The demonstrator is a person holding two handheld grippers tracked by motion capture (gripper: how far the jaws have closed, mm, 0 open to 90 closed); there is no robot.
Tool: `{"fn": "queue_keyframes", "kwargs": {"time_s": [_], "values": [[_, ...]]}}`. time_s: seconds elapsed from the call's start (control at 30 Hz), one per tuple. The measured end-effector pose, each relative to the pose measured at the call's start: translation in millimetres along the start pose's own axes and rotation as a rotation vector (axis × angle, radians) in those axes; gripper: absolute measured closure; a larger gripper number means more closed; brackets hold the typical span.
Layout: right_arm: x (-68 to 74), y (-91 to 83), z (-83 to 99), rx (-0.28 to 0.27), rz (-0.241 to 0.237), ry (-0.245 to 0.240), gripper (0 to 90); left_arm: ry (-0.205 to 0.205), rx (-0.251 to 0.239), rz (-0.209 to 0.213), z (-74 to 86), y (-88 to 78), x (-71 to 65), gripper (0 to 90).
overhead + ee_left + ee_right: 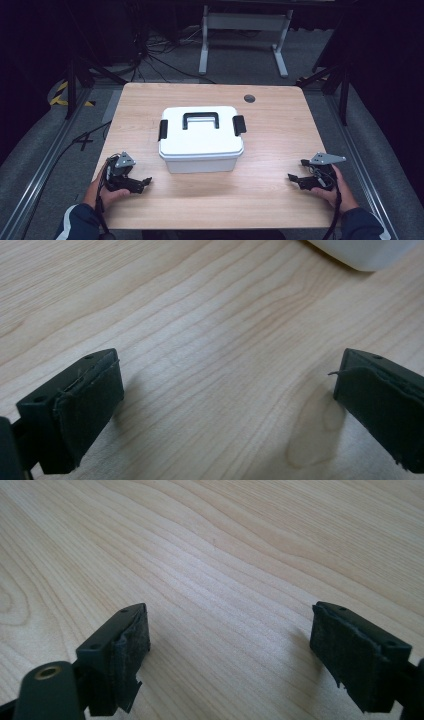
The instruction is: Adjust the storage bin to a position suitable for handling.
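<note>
A white plastic storage box point(201, 141) stands in the middle of the wooden table point(270, 135), lid on, with a black carry handle point(200, 119) on top and a black latch at each end. My left gripper point(145, 181) rests near the table's front left, held in a hand, open, jaws pointing right toward the box. A corner of the box point(365, 252) shows at the top of the left gripper view beyond the gripper point(225, 405). My right gripper point(296, 176) rests at the front right, open, jaws pointing left, with bare wood between them point(227, 655).
A round dark cable hole point(249, 98) sits near the table's far edge. Beyond the table stand a white desk frame point(243, 35) and loose cables on a grey floor. Black stands flank the table's far corners.
</note>
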State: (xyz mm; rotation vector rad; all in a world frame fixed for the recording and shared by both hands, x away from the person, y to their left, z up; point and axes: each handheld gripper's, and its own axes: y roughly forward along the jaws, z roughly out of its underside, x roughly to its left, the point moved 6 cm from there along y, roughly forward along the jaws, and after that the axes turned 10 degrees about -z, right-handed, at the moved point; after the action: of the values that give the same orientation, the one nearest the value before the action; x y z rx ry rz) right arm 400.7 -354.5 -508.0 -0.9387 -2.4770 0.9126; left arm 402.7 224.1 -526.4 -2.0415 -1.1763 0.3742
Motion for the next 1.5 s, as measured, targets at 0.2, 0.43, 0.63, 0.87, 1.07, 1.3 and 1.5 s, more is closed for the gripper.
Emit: {"fn": "queue_keyframes", "kwargs": {"time_s": [0.2,0.43,0.63,0.87,1.07,1.3,1.5], "values": [[-0.9,0.1,-0.2,0.007,-0.003,-0.005,15.0,-0.022,0.000,-0.019,0.0,0.6,1.9,0.1],[-0.7,0.1,-0.1,0.006,-0.004,-0.004,14.9,-0.024,0.000,-0.026,0.0,0.7,2.9,0.1],[-0.3,-0.8,0.1,0.015,-0.008,-0.008,15.6,-0.024,0.007,-0.021,0.2,0.3,2.6,0.1],[2.6,-2.8,-1.9,0.034,-0.038,-0.032,26.5,-0.024,0.001,-0.026,-0.1,0.7,2.9,0.1],[1.0,-10.8,-14.0,0.055,-0.037,-0.067,29.2,-0.028,0.001,-0.023,-0.1,0.7,2.5,0.1],[6.6,-22.0,-52.4,0.040,-0.049,-0.141,34.0,-0.029,0.001,-0.023,0.0,0.8,2.4,0.1],[12.6,-29.5,-83.1,0.000,-0.069,-0.186,34.6,-0.028,0.002,-0.023,0.0,0.7,2.4,0.1]]}}
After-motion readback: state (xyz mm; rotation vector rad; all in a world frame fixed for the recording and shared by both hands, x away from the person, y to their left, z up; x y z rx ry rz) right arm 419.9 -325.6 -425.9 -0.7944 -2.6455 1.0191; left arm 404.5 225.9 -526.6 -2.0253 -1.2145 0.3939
